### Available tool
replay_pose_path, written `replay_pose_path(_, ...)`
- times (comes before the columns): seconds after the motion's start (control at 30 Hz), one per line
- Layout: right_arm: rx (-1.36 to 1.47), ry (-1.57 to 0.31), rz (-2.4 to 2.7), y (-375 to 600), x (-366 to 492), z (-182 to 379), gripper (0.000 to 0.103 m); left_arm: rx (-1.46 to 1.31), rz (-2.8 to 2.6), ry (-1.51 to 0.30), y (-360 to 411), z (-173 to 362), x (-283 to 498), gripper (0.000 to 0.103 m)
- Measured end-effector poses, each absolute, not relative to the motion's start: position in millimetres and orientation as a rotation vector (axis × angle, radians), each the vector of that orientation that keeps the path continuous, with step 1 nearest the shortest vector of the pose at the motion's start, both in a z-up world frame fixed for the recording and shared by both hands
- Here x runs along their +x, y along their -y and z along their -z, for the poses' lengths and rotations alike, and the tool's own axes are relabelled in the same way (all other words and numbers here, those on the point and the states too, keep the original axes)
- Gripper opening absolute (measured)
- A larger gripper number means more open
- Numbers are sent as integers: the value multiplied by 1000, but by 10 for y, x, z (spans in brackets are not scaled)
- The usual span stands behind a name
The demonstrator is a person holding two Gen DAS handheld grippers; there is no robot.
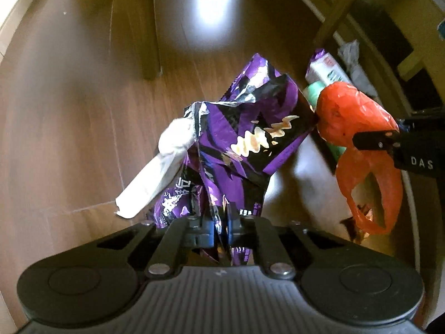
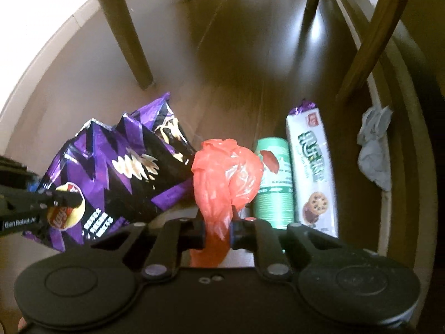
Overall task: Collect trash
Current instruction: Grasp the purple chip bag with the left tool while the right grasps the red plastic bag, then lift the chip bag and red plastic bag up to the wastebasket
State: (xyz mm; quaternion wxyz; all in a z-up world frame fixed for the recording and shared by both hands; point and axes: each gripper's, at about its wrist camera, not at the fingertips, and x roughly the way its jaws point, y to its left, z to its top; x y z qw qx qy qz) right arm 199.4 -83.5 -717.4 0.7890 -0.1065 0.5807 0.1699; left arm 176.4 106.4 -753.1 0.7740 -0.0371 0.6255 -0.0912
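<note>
A crumpled purple and black chip bag (image 1: 244,136) hangs off the wooden floor with my left gripper (image 1: 221,226) shut on its lower edge; a white tissue (image 1: 158,167) sticks out at its left side. My right gripper (image 2: 218,232) is shut on a red plastic bag (image 2: 225,172), which bulges above the pads. In the left wrist view the red plastic bag (image 1: 353,111) hangs from the right gripper (image 1: 372,142) at the right. In the right wrist view the chip bag (image 2: 119,161) shows at left, with the left gripper (image 2: 66,199) on it.
On the floor to the right lie a green can (image 2: 274,189) and a white biscuit packet (image 2: 311,167), side by side. A crumpled grey tissue (image 2: 374,150) rests further right by the wall's base. Wooden chair legs (image 2: 128,30) stand behind on the brown plank floor (image 1: 69,97).
</note>
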Motion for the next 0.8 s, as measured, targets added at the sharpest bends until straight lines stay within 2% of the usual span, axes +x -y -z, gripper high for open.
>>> replay_pose_path(0.4,-222,-1027,-475,939,1898,6060,12,-43,118,-1132,-1132,6529,1763,8)
replay_pose_path(0.8,-194,-925,-553,1059,1920,5182,12,-68,90,-952,-1211,5525,1763,7)
